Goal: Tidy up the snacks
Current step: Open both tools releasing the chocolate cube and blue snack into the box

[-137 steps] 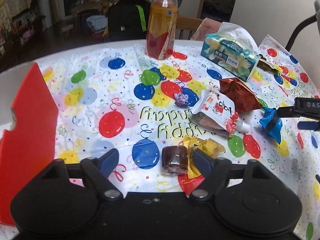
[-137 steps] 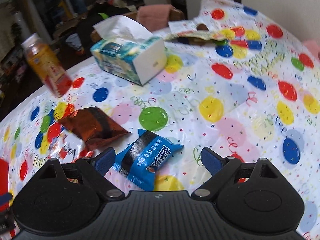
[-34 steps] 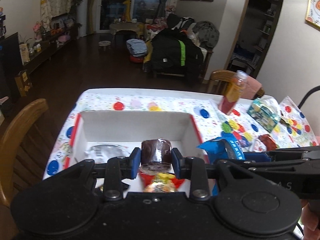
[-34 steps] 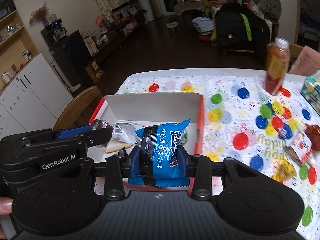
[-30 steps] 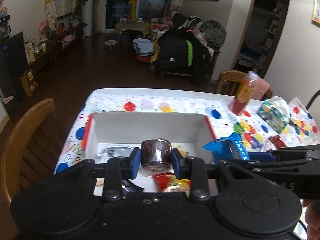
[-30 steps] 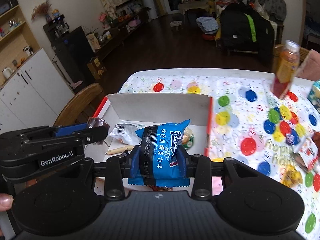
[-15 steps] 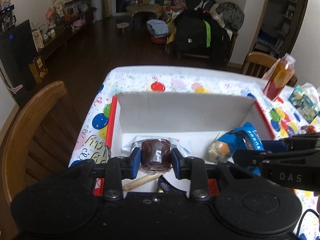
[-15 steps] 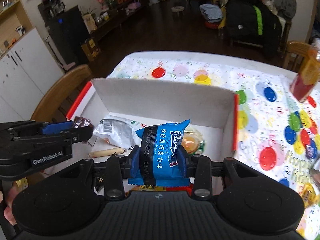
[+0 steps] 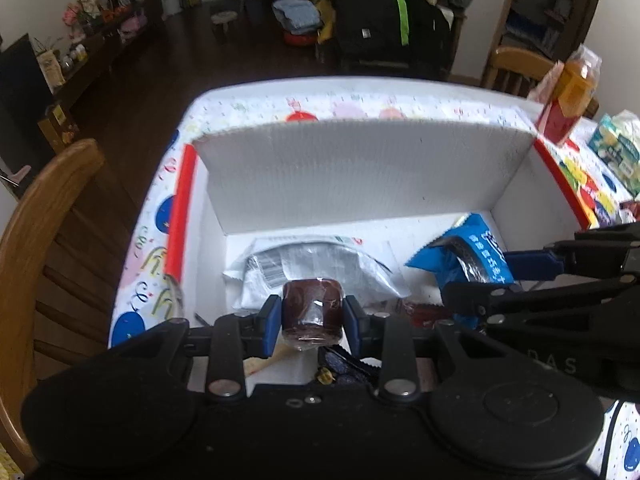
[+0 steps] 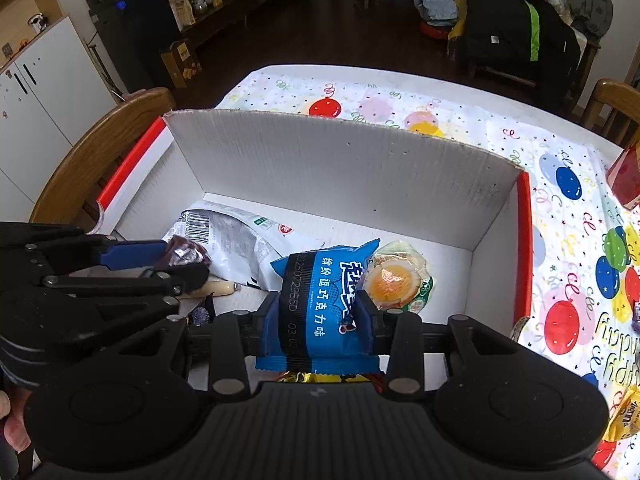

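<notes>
A white cardboard box with red outer sides [image 9: 360, 172] [image 10: 340, 168] stands on the party tablecloth. My left gripper [image 9: 312, 318] is shut on a dark brown wrapped cake [image 9: 312, 312] and hangs over the box's near left part. My right gripper [image 10: 318, 314] is shut on a blue chocolate snack packet [image 10: 324, 304] over the box's near middle. The blue packet [image 9: 472, 252] also shows in the left wrist view, at the right. Inside the box lie a silver-white bag [image 9: 320, 264] [image 10: 236, 240], an orange jelly cup [image 10: 396, 280] and small sweets.
A wooden chair [image 9: 36, 224] [image 10: 100, 156] stands by the box's left side. An orange drink bottle [image 9: 568, 96] and a tissue pack [image 9: 618, 148] are on the table to the right. A yellow wrapped sweet [image 10: 624, 416] lies on the cloth near my right gripper.
Both grippers have moved forward and lower over the box, each still holding its snack. The box now fills the views.
</notes>
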### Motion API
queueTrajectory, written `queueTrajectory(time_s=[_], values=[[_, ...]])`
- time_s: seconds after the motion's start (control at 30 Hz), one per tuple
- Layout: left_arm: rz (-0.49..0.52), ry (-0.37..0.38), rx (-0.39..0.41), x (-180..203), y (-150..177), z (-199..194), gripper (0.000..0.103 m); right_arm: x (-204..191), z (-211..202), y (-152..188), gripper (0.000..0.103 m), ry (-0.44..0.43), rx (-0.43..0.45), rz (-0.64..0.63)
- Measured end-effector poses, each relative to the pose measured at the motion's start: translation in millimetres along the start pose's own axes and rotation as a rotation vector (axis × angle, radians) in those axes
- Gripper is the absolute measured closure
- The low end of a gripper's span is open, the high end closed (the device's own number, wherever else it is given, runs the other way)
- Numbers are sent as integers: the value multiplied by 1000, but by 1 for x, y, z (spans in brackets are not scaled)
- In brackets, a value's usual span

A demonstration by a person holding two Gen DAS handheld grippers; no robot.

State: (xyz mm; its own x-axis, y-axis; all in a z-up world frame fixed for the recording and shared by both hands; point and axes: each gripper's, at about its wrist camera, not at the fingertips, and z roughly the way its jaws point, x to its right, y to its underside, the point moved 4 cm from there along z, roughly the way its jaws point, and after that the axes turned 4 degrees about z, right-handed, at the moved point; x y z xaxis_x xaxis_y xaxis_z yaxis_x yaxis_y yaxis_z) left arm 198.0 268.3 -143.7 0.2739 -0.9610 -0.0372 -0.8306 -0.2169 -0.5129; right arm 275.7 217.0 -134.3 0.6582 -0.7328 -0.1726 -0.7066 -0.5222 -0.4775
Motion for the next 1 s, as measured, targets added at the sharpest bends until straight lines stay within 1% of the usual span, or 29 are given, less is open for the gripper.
queueTrajectory(time_s=[0.23,0.4,0.47,0.57,0.67,0.7,0.73,0.8,0.87,1.0], values=[[28,-1,-66,8,3,15,72,2,2,0,64,-17,-4,10],[25,-4,-86,9,4,19,71,5,-1,0,63,-22,0,25],[24,-7,-80,9,4,18,68,7,-3,1,59,-22,4,30],[35,-16,-66,11,3,13,65,9,-7,1,58,-30,14,40],[40,-20,-46,13,2,6,55,11,-14,1,58,-37,29,47],[39,-24,-37,14,2,4,49,12,-17,1,58,-40,34,51],[40,-21,-27,14,1,1,49,12,-21,2,57,-44,39,54],[41,-25,-15,15,1,-5,49,14,-28,2,52,-49,52,59],[40,-27,-5,16,1,-10,47,16,-36,3,43,-48,70,63],[33,-25,20,18,1,-23,41,21,-50,6,40,-59,90,76]])
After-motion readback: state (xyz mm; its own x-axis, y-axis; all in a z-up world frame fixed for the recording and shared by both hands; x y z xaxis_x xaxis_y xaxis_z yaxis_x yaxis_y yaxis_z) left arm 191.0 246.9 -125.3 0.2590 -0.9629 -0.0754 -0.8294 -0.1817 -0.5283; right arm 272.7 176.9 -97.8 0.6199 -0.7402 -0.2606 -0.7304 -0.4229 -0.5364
